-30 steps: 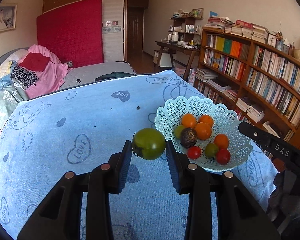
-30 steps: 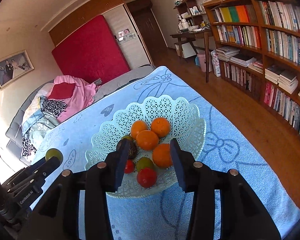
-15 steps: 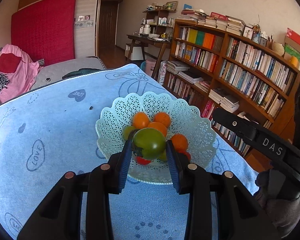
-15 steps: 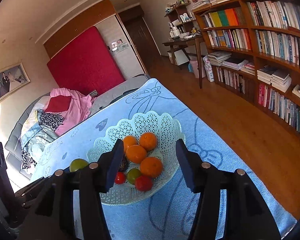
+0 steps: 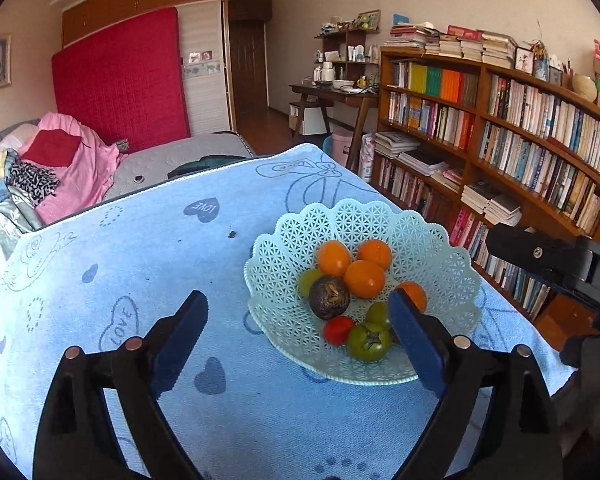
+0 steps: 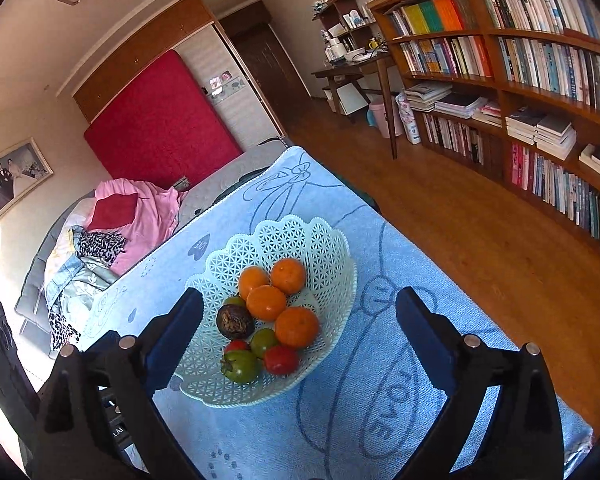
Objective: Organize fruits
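A red mattress (image 5: 120, 76) leaned on the far wall beside a dark door (image 5: 247, 68); bookshelves (image 6: 520, 80) lined the right above wood floor (image 6: 460, 232).

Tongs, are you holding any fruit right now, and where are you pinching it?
Nothing is held. The left tongs and right tongs are both wide open, and the green tomato lies in the basket.
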Available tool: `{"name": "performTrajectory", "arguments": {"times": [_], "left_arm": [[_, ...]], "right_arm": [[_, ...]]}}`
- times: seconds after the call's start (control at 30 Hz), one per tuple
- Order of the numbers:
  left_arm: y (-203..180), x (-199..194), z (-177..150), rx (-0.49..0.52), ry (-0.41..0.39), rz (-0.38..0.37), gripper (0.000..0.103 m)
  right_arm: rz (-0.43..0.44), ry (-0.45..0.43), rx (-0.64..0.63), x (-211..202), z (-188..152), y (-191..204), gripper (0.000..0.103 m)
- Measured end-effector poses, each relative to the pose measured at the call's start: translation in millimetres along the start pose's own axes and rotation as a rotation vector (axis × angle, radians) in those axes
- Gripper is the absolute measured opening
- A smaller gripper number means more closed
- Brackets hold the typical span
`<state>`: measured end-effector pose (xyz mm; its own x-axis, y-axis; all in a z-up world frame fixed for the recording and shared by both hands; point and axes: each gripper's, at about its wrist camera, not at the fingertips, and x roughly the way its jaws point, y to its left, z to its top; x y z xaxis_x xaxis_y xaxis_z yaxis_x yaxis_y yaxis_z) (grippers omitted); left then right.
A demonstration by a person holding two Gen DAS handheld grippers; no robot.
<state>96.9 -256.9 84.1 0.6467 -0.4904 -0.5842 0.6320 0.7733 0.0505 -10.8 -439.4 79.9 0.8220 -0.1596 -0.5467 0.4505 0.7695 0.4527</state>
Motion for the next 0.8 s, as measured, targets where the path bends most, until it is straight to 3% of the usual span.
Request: {"name": "performTrajectory", "arguments": {"times": [0.23,0.47,0.8], "left_arm": [[-2,-12,-4,0.078,-0.045,0.121,0.091],[1,-22,-6,0.095,-0.077,0.215,0.093],[7,-40,-9,0.083,-0.109,0.279,0.093]], "right_arm": [[-0.020,-0.001,-0.087,-6,0,14,0.100],[-0.105,-0.048,-0.220,-19,0,28,0.100],[-0.102,-0.054,-0.297,-32,-2,39,0.100]]}}
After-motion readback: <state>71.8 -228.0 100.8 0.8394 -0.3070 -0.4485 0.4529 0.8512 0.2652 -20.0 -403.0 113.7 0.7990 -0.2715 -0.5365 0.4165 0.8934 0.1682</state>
